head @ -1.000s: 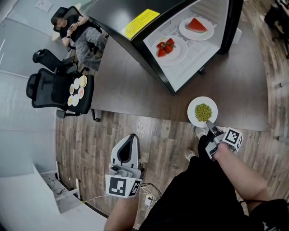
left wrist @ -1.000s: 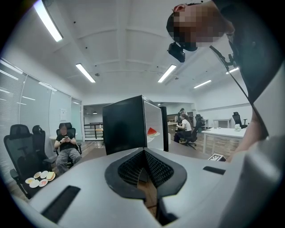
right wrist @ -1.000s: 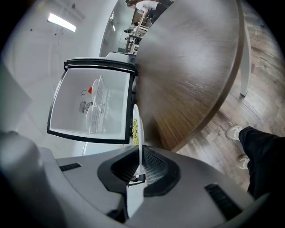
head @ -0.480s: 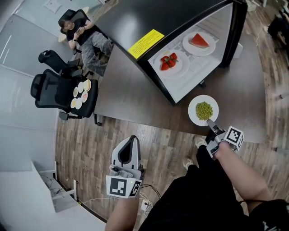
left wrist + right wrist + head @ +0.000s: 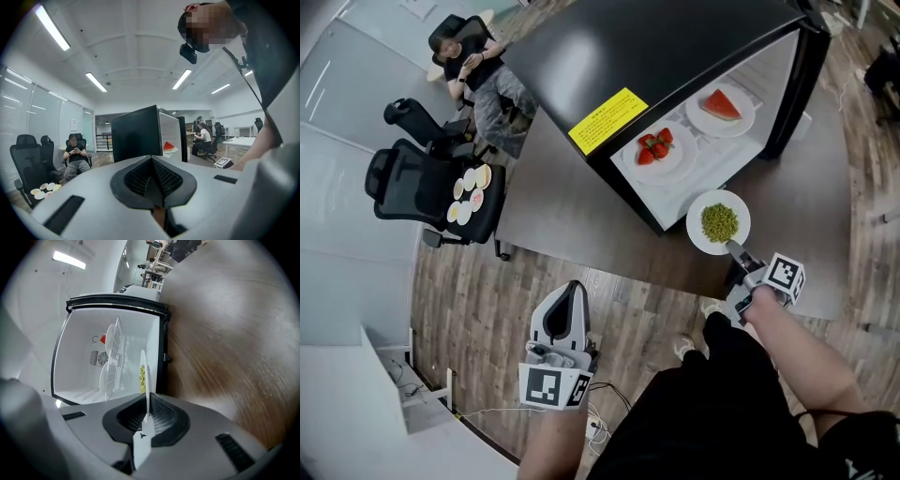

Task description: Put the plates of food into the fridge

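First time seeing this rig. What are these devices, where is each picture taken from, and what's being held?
No robot: a person holds tongs in each hand. One picture looks down from a head camera; the other two ride on the tongs. The right tongs pinch the rim of a white plate of green peas before an open black fridge on a dark table. Inside sit white plates of strawberries and watermelon. The left tongs are shut, empty.
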